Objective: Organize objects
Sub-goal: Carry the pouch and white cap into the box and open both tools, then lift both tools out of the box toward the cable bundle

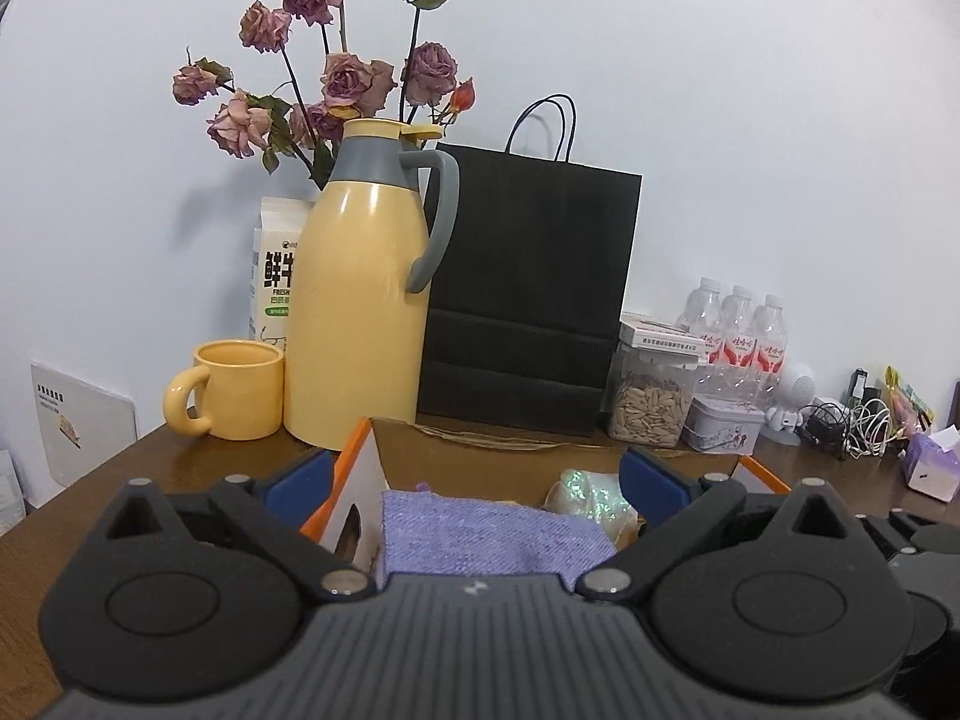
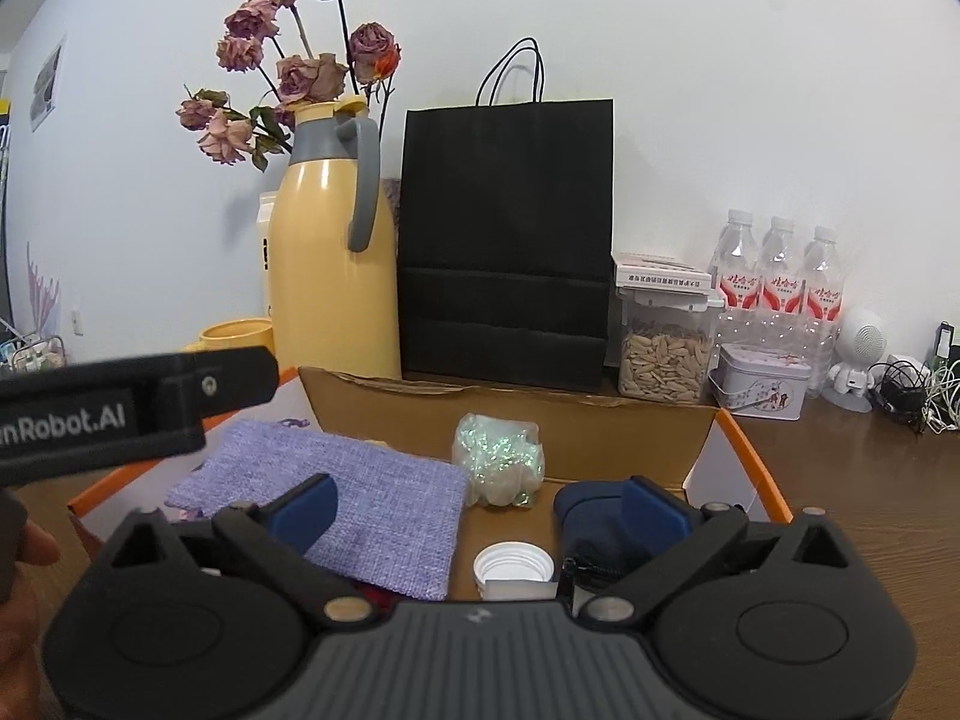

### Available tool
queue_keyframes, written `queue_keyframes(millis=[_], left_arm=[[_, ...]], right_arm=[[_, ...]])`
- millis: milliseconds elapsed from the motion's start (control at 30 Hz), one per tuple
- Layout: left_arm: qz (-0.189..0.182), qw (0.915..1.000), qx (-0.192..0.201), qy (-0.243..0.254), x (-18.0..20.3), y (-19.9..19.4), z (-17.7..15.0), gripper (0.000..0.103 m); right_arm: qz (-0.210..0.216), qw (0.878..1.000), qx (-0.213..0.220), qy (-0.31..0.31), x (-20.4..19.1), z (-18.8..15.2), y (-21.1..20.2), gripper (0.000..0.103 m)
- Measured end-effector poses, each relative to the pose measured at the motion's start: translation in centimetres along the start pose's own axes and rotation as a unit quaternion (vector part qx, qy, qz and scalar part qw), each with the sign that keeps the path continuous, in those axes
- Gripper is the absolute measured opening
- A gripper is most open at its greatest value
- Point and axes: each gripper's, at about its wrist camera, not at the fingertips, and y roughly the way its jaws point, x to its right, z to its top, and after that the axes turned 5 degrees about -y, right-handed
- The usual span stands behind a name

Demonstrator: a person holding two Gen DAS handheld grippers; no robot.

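In the open cardboard box (image 2: 600, 450) on the wooden table (image 2: 840, 480), a lilac woven cloth (image 2: 360, 498) lies flat on the left side, its long axis running from the near right toward the far left corner. It looks light, soft and limp, so a pinch at its near edge should lift it, though it will likely droop. The right gripper (image 2: 480, 510) hovers above the box with jaws wide apart and holding nothing; the left gripper (image 1: 474, 486) likewise stands spread and empty over the cloth.
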Motion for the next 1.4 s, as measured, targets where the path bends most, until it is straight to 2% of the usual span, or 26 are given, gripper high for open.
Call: queue_keyframes(millis=[433,733,1100,1400], left_arm=[[-0.011,0.9999,-0.003,0.01,-1.4,-2.9,-0.7,0.103],[-0.002,0.9989,-0.027,0.038,-2.3,-4.5,-2.7,0.103],[0.017,0.9977,-0.057,0.033,-3.9,-6.9,-4.1,0.103],[-0.003,0.9938,-0.097,0.053,-3.9,-10.5,-4.9,0.103]], right_arm=[[-0.01,1.0,0.012,-0.022,0.0,-1.6,-4.3,0.102],[-0.002,0.999,-0.007,-0.037,-0.5,-3.8,-7.1,0.102],[0.005,0.999,-0.019,-0.044,-1.2,-5.7,-10.5,0.102],[0.012,0.998,-0.032,-0.051,-1.7,-7.2,-14.1,0.102]])
